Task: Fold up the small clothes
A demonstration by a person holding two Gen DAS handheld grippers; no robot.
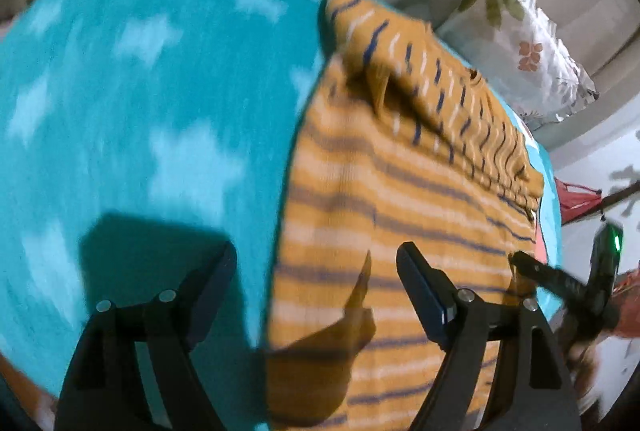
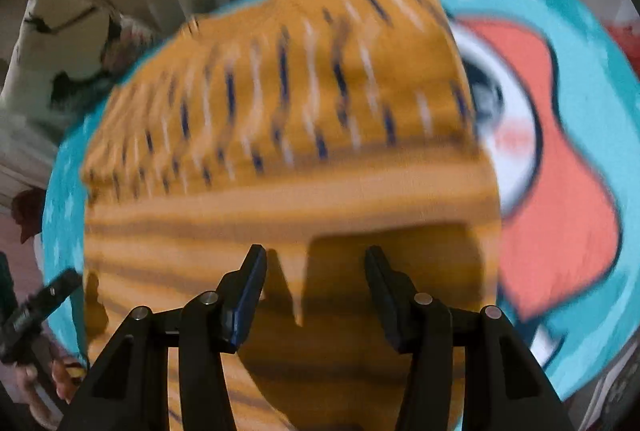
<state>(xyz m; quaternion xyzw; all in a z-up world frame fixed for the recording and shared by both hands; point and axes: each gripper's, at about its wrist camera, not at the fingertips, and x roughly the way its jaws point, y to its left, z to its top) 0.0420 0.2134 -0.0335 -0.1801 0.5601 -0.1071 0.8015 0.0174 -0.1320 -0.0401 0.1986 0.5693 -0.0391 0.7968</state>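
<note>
A mustard-yellow garment with blue and white stripes [image 1: 400,191] lies flat on a turquoise star-print blanket [image 1: 140,91]. Its far part is folded over onto itself [image 1: 440,99]. My left gripper [image 1: 316,251] hovers open over the garment's left edge, one finger above the blanket and the other above the cloth, with nothing gripped. In the right wrist view the same garment [image 2: 280,171] fills the middle, and my right gripper [image 2: 315,253] stands open just above it, holding nothing. The right gripper's fingers [image 1: 560,283] show at the garment's right edge in the left wrist view.
The blanket [image 2: 592,79] carries an orange and white cartoon print [image 2: 560,191] right of the garment. A floral pillow [image 1: 532,43] lies beyond the far right edge, with a red object [image 1: 576,199] beside it. A hand holding the other gripper [image 2: 36,307] shows at lower left.
</note>
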